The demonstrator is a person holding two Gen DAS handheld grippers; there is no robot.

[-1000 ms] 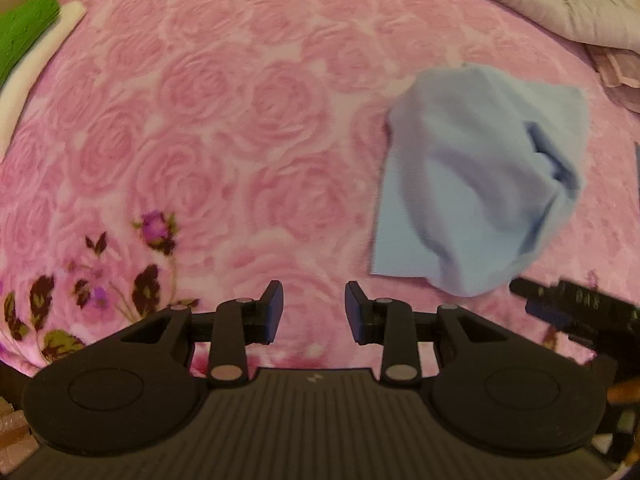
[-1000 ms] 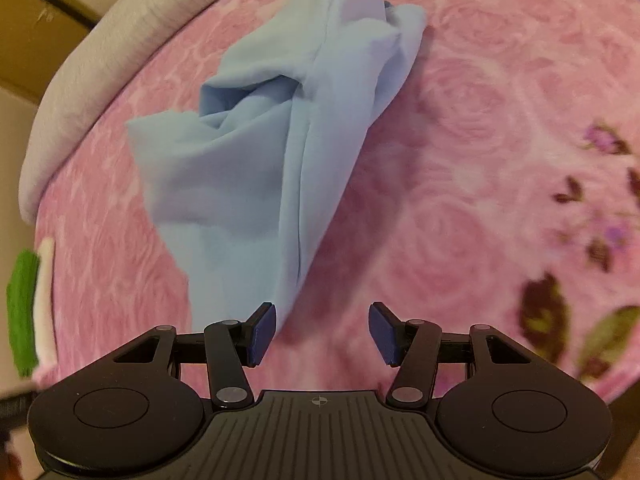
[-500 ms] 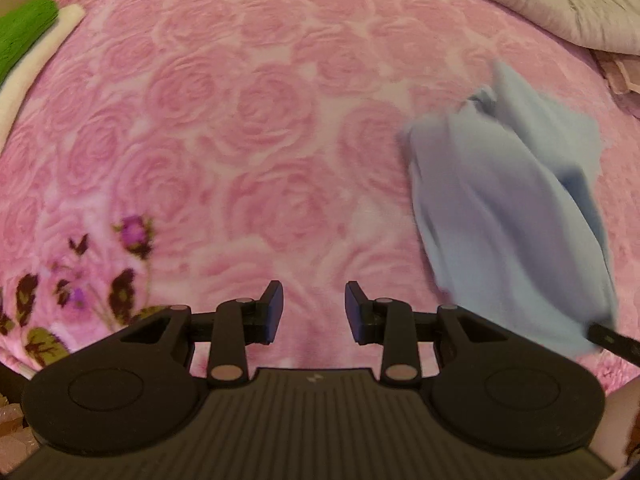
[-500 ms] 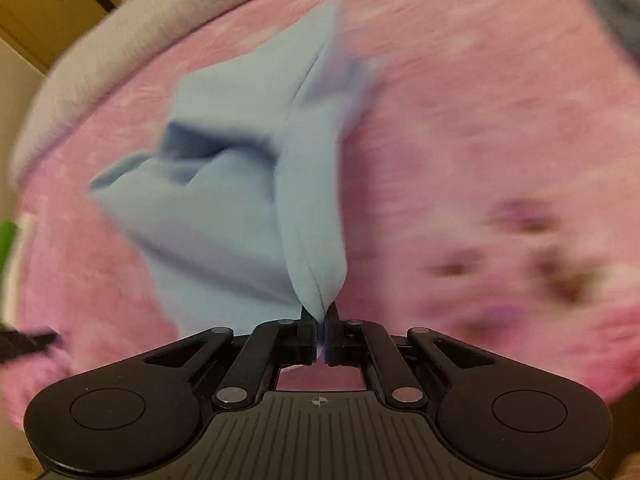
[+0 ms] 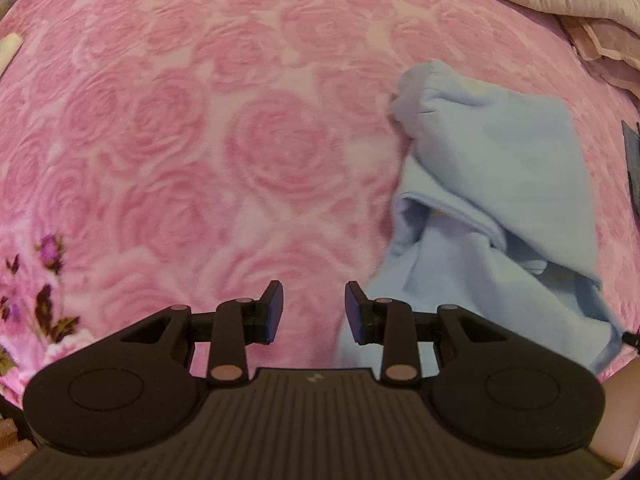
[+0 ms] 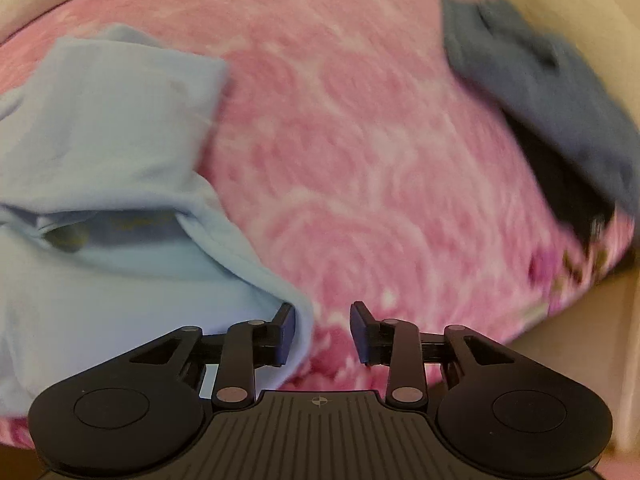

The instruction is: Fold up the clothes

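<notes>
The right gripper (image 6: 322,332), pinching the light blue garment (image 6: 100,168) a moment ago, now gapes empty; the cloth lies rumpled at frame left, apparently unfolded. The left gripper (image 5: 314,312) stays spread.

no readable text, number or brand shows in either view. the crumpled light-blue cotton garment (image 5: 492,184) carries a faint yellowish print near its fold (too blurred to tell letters from a picture). the black ribbed plastic body of each tool bears only a small pale emblem, not lettering.
</notes>
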